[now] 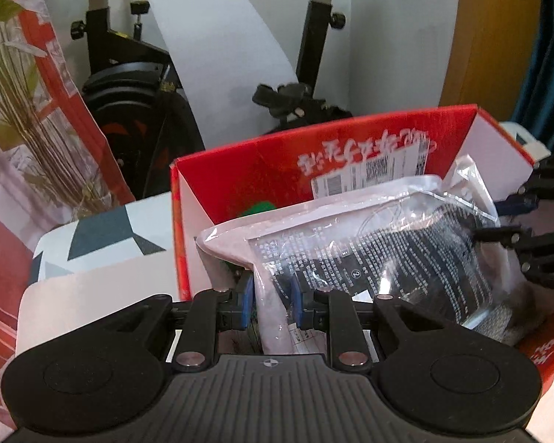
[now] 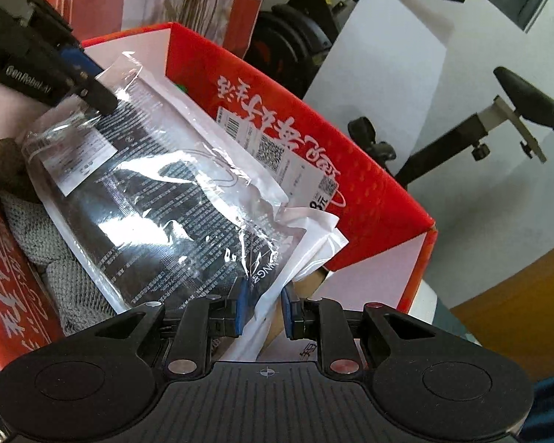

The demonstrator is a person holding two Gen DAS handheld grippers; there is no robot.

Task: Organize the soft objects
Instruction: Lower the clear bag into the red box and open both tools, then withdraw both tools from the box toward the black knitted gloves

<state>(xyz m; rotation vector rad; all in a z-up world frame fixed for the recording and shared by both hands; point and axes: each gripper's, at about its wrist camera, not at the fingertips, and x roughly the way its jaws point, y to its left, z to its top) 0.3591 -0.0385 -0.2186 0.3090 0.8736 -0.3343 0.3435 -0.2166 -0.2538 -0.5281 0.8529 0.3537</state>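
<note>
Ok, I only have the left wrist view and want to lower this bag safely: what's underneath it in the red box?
Observer: A grey knitted cloth lies in the red box, beneath the clear bag.
Operator: Where is the right gripper on it?
Observer: The right gripper has the bag's lower corner between its pads; I cannot tell whether it is clamped.
Operator: And my own end?
Observer: The left gripper meets the bag's opposite edge, beside a white label.

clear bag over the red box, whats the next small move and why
Probably lower it further, then open both grippers. The left gripper and right gripper each pinch an end of the clear bag, which sits tilted inside the red box above a grey cloth.
</note>
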